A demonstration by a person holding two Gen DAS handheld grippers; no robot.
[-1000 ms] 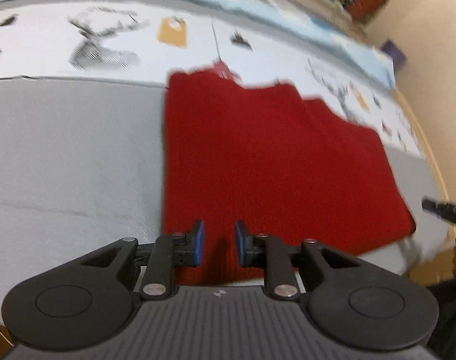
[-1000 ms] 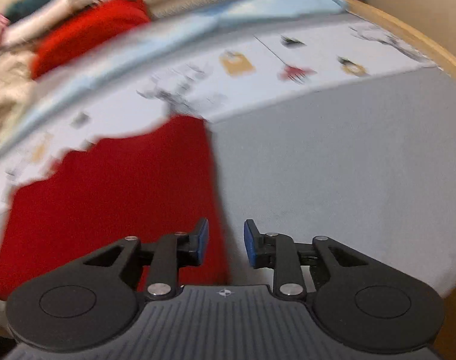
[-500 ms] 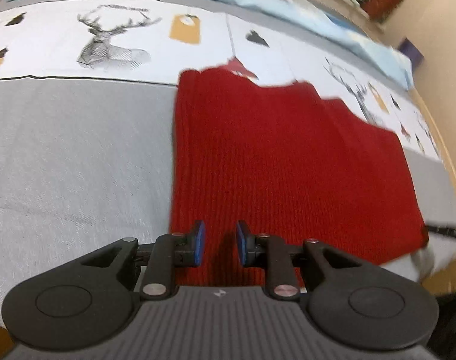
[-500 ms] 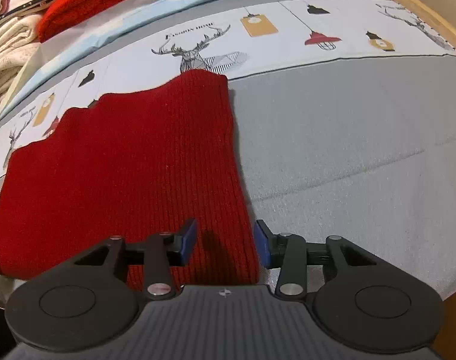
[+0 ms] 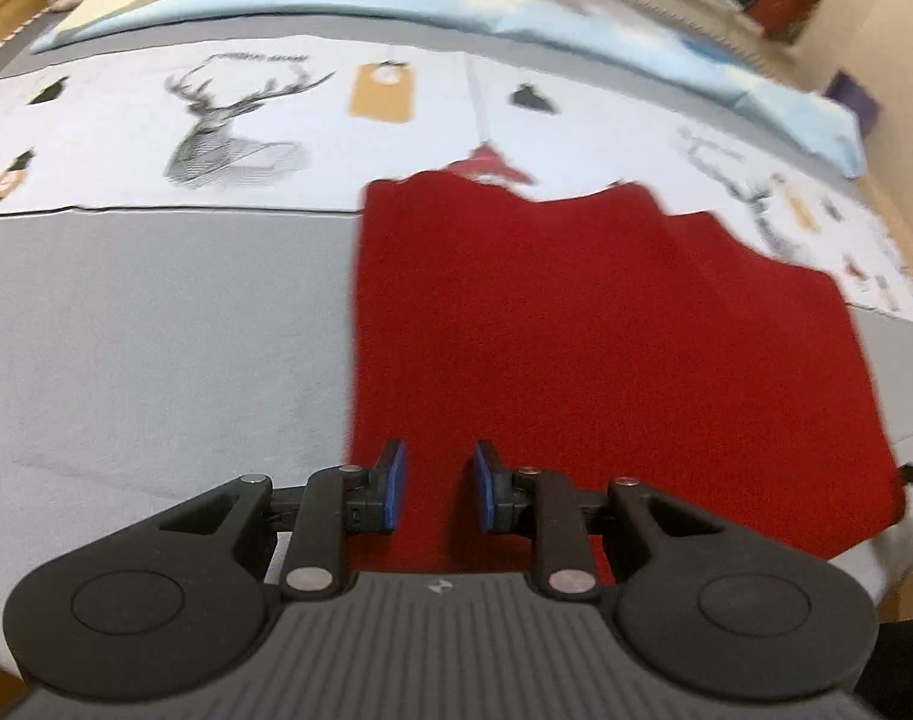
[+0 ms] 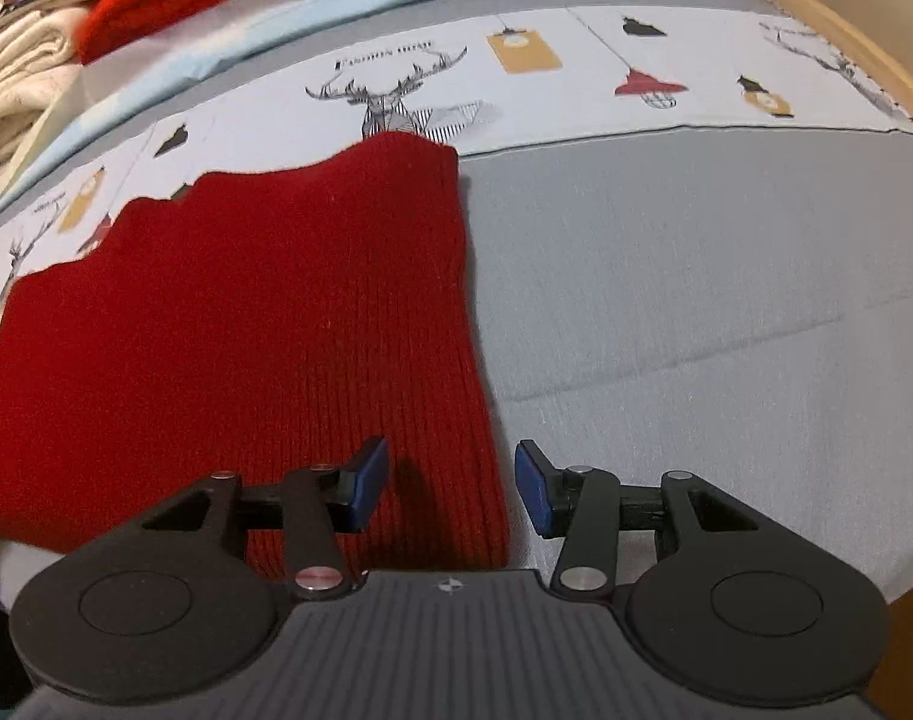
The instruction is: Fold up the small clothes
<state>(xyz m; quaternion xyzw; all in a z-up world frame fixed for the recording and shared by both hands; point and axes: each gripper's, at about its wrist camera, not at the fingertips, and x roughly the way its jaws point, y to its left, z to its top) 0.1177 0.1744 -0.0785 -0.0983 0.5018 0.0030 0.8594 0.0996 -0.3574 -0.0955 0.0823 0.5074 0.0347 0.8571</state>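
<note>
Flat ribbed red knit garment (image 6: 246, 330) on smooth grey sheet (image 6: 696, 300), left gripper (image 5: 435, 492) fingers apart, right gripper (image 6: 450, 489) fingers opening, both empty.

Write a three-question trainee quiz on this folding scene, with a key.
1. True or false: the red knit lies flat on the bed.
2. Which printed animal sits just beyond the knit's far edge in the right wrist view? A) deer B) cat C) fish
3. Fill in: the right gripper straddles the knit's near ____ corner.

Key:
1. True.
2. A, the deer.
3. Right; its jaws are opening, with the knit's edge between them, while the left gripper hangs slightly open over the near left corner.
</note>
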